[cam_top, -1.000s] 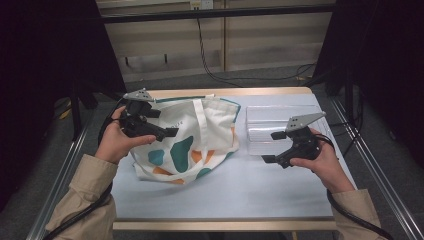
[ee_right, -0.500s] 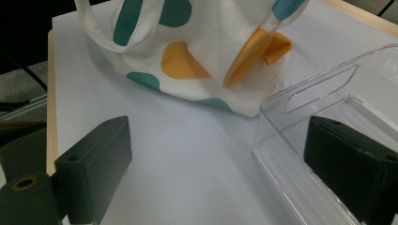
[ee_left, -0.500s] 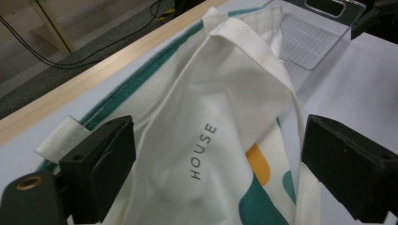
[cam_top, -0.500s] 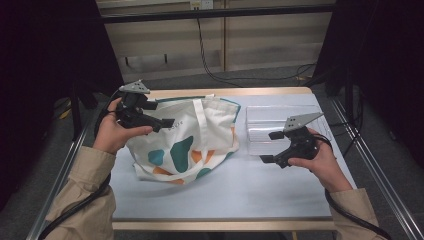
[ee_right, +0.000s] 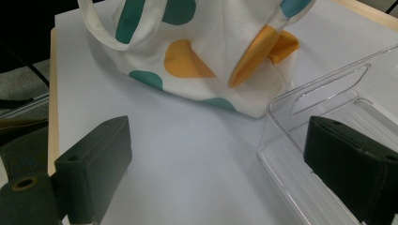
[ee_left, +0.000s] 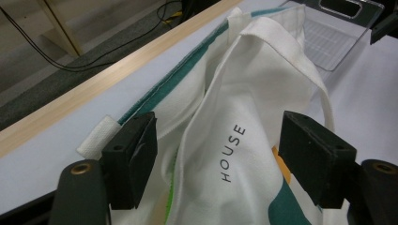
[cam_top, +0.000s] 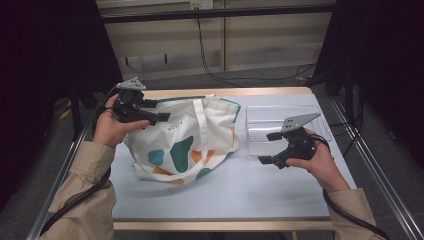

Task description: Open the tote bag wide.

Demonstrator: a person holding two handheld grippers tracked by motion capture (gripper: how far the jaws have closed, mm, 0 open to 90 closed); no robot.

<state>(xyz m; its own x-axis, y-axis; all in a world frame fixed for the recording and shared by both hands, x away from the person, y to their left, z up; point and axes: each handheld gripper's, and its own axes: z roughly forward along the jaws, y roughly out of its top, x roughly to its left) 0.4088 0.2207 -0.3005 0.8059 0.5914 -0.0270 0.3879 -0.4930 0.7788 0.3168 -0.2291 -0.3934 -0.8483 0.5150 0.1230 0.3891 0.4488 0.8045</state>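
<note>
A white tote bag (cam_top: 185, 145) with teal and orange patches and the word HOUSE lies on the pale blue table (cam_top: 225, 195). My left gripper (cam_top: 156, 111) hovers at the bag's upper left corner. In the left gripper view its jaws have just been closing, and my left gripper (ee_left: 225, 159) straddles the bag's (ee_left: 263, 84) top fabric without pinching it. My right gripper (cam_top: 268, 148) stands open over bare table to the right of the bag. Nothing lies between the jaws of my right gripper (ee_right: 220, 173), which faces the bag (ee_right: 211, 47).
A clear plastic tray (cam_top: 280, 117) sits at the back right of the table, just beyond my right gripper, and it is the tray (ee_right: 324, 103) by the right jaw. Metal rails run along both table sides. Cables lie on the floor behind.
My left hand has shifted towards the far left corner of the bag, and its jaws stand narrower than before. The right hand has stayed put.
</note>
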